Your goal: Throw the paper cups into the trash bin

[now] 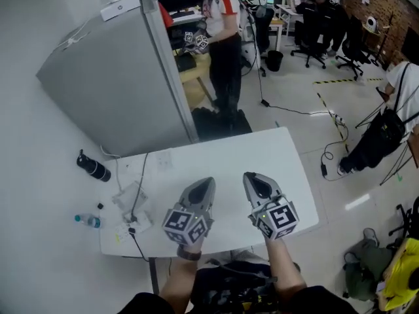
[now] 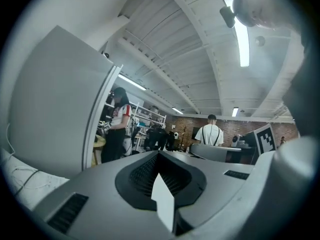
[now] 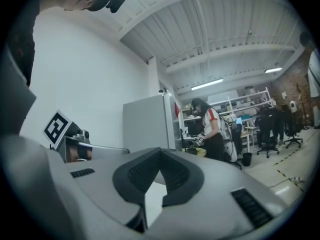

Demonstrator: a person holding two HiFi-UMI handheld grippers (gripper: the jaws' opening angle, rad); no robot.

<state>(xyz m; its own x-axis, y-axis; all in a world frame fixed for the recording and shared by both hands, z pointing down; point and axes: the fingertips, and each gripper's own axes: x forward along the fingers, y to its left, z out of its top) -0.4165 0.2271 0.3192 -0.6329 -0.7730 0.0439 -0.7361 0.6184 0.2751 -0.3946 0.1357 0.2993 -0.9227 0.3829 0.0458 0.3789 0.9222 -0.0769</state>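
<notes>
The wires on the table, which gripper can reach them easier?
Probably left. The left gripper lies nearer the wires at the table's left end; the right gripper is farther. Both are shut and empty.

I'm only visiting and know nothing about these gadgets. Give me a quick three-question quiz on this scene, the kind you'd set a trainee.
1. True or false: the left gripper and the right gripper both have their jaws together with nothing between them.
2. What lies on the floor left of the white rectangular table?
A) a black bottle and a clear plastic bottle
B) a red bucket
C) a stack of plates
3. Fill in: the tall upright panel beyond the table is ____ in colour.

Key: 1 true; 2 A; 3 grey.
</notes>
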